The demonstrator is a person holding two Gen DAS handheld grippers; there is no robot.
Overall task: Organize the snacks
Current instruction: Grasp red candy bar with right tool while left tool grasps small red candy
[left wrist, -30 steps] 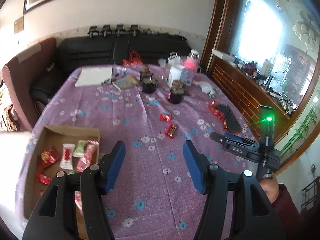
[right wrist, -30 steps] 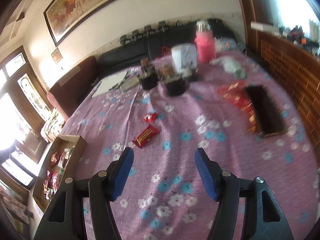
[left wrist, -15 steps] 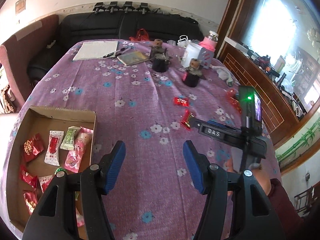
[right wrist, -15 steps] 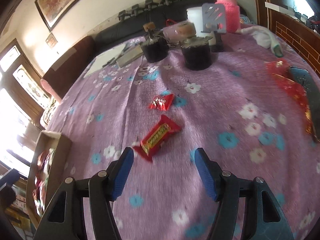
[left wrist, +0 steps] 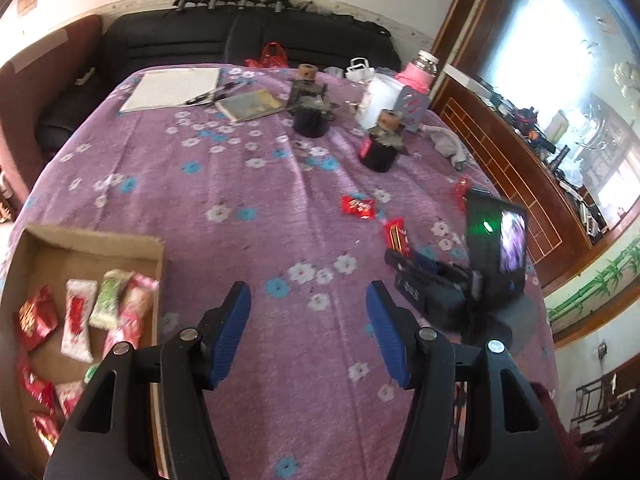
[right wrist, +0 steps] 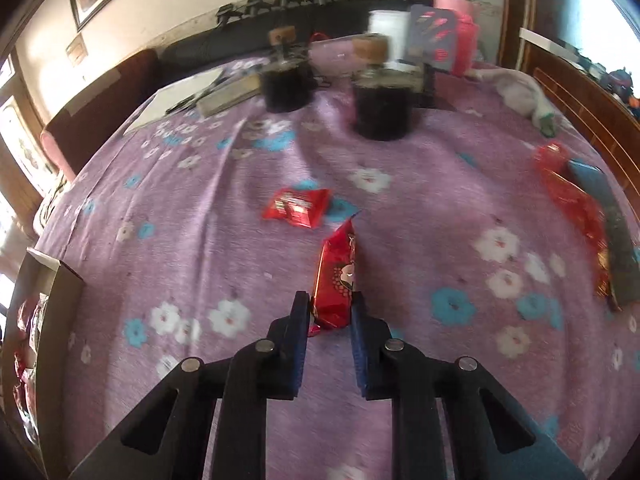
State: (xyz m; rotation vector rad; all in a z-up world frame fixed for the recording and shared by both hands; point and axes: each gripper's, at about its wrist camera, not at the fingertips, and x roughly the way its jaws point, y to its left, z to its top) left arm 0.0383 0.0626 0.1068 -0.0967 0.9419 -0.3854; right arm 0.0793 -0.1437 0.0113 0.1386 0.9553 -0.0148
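My right gripper (right wrist: 330, 304) is closing on a red snack bar (right wrist: 338, 276). Its blue pads press both sides of the bar's near end, just above the purple flowered tablecloth (right wrist: 440, 208). A small red packet (right wrist: 298, 208) lies just beyond the bar. In the left wrist view the same bar (left wrist: 397, 236) sticks out of the right gripper (left wrist: 404, 258), with the small packet (left wrist: 358, 207) behind it. My left gripper (left wrist: 308, 300) hangs open and empty over the cloth. To its left stands a cardboard box (left wrist: 92, 240) holding several wrapped snacks (left wrist: 78, 320).
Two dark jars (left wrist: 308, 120) (left wrist: 380, 156), a notebook (left wrist: 172, 88), a pink bottle (left wrist: 416, 76) and a grey cloth (left wrist: 448, 142) stand at the far side. A dark flat case (right wrist: 608, 224) with a red wrapper lies at the right edge. A black sofa is behind.
My right gripper came down over the red bar and shut on it. My left gripper moved forward and lower, bringing the box closer at the left, and stayed open.
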